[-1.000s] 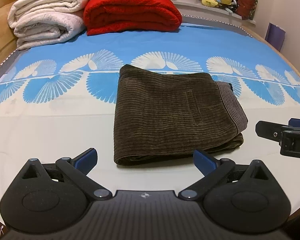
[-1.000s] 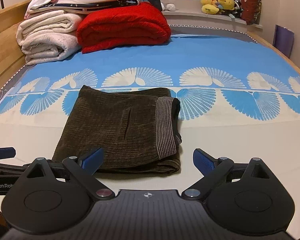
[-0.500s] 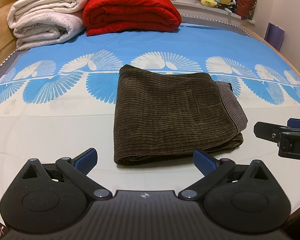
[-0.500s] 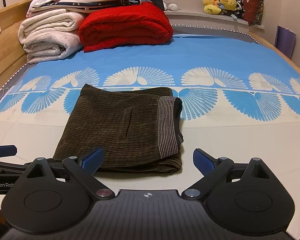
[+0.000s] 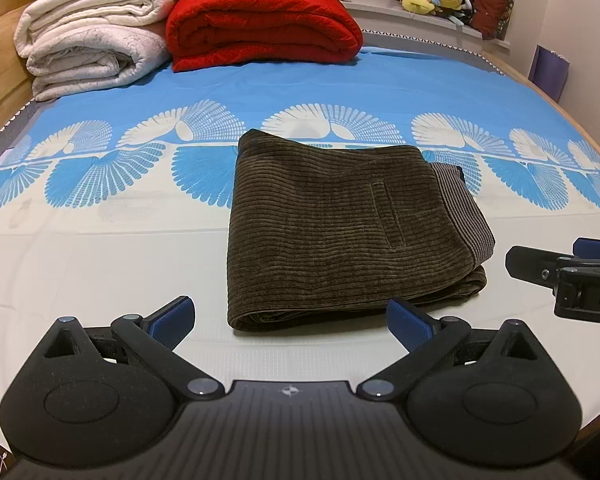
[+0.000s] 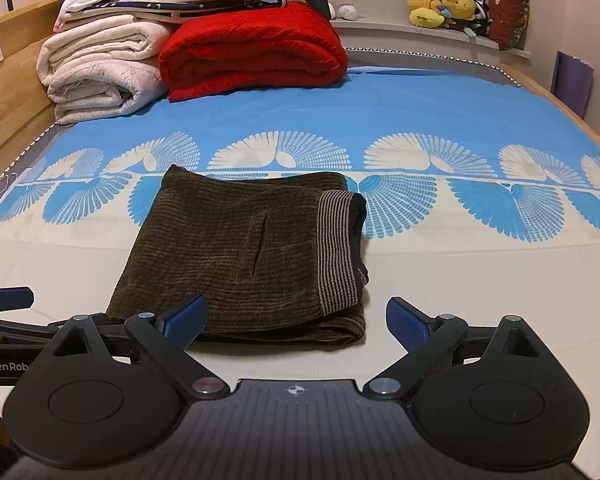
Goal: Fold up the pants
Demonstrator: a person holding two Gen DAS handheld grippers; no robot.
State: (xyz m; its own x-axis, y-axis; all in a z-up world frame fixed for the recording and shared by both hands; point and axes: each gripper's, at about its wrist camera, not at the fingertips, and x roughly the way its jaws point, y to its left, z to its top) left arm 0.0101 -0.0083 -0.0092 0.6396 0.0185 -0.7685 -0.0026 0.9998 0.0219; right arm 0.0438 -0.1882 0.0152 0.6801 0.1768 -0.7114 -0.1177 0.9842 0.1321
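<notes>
pants (image 5: 340, 224): brown corduroy, folded into a neat rectangle, lying flat mid-bed on the sheet (image 5: 100, 264), right where the blue fan print meets the white part. striped waistband on the right edge, pocket slit facing up
left tongs (image 5: 290, 322): wide open, nothing in them, just short of the pants' near edge, not touching
right tongs (image 6: 296, 320): also spread wide & empty, near the pants' front right corner
red blanket (image 5: 260, 24): folded, well behind the pants at the far end of the bed
white blankets (image 5: 88, 48): stacked just left of the red one
plush toys (image 6: 444, 4): on the sill, far back-right of the pants
</notes>
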